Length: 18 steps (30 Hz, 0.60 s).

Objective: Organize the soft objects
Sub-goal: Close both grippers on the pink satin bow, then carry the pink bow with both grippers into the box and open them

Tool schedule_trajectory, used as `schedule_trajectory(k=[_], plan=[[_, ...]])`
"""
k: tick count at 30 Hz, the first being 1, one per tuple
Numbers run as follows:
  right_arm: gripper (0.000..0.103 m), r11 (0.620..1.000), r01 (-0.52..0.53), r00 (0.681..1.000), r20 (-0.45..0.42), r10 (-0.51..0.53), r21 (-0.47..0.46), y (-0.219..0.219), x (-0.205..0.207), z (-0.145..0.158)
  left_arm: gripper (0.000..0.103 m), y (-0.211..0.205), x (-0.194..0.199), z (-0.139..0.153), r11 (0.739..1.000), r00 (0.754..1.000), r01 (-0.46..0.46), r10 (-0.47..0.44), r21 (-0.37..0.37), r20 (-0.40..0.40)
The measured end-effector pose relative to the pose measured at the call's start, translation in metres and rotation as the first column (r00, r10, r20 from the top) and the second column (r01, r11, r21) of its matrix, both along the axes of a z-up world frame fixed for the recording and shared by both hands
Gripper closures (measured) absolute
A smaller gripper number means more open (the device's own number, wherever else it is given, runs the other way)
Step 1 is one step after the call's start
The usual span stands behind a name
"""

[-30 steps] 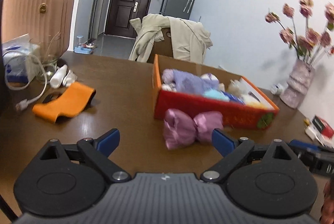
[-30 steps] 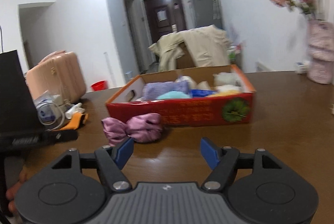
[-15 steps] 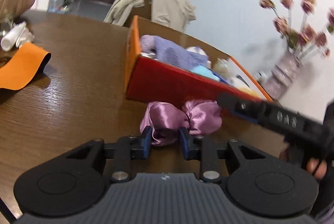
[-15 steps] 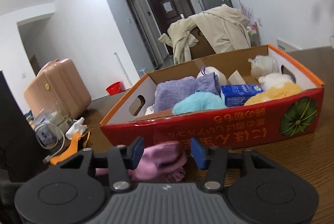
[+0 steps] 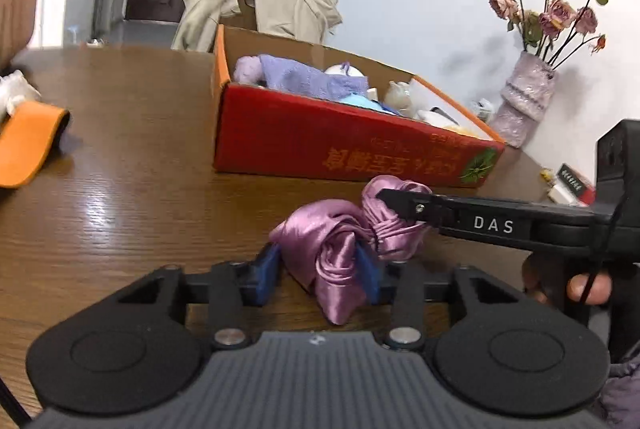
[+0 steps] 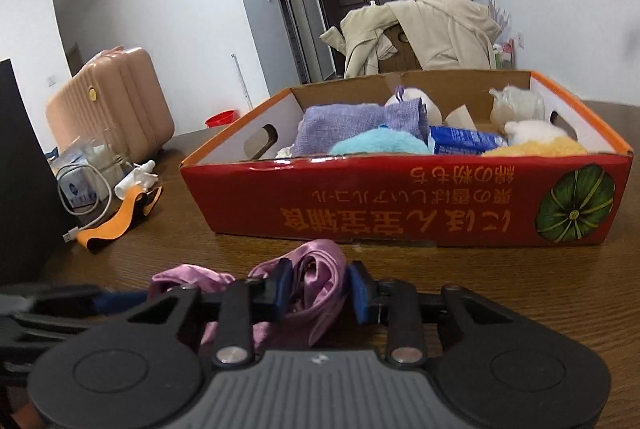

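Here, left wrist view: the left gripper has its jaws easing apart, yet one lobe of the pink satin scrunchie sits pinched between the blue pads. The scrunchie lies on the desk, just in front of the red box, its long axis running left to right across the view. The right gripper enters from the right and bites the other lobe. The box's contents are partly hidden behind its near wall.

Right wrist view: the right gripper has its jaws closing, the scrunchie's satin folds pressed between the pads. The box lies straight ahead, just beyond. The left gripper, at the lower left edge, is blurred and cut off.
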State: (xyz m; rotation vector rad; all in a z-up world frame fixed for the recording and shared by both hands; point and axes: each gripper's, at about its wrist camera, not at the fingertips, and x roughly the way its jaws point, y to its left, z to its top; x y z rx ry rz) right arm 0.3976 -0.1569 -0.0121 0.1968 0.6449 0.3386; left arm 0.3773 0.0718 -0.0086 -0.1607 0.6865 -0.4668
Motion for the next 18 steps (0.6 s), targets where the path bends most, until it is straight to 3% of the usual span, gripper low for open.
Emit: schedule_trajectory(k=[5, 7, 8, 10, 15, 18], plan=[[0.075, 0.997, -0.005, 1.0, -0.024, 0.007, 0.081, -0.01, 0.005, -0.009, 0.073, 0.002, 0.002, -0.003, 1.0, 1.0, 0.013, -0.013, -0.02, -0.002], [0.08, 0.997, -0.015, 1.0, -0.026, 0.017, 0.082, -0.008, 0.004, -0.007, 0.075, 0.004, 0.003, -0.003, 0.999, 1.0, 0.008, -0.009, -0.033, -0.006], [0.089, 0.996, -0.025, 0.999, -0.022, 0.027, 0.085, -0.007, 0.002, -0.005, 0.077, 0.004, 0.003, -0.002, 0.999, 1.0, 0.003, -0.003, -0.036, -0.002], [0.092, 0.998, -0.014, 1.0, -0.003, 0.014, 0.062, -0.003, -0.006, 0.002, 0.079, 0.002, 0.001, -0.001, 0.999, 1.0, -0.004, 0.005, -0.039, 0.015], [0.092, 1.0, 0.014, 0.994, 0.107, -0.016, 0.019, -0.006, -0.056, 0.025, 0.082, -0.01, -0.032, 0.014, 0.998, 0.998, -0.005, 0.008, -0.056, 0.055], [0.092, 0.997, 0.047, 0.988, 0.144, -0.055, 0.057, -0.023, -0.098, 0.036, 0.082, -0.021, -0.063, 0.021, 0.994, 0.998, 0.017, -0.01, -0.103, 0.063]])
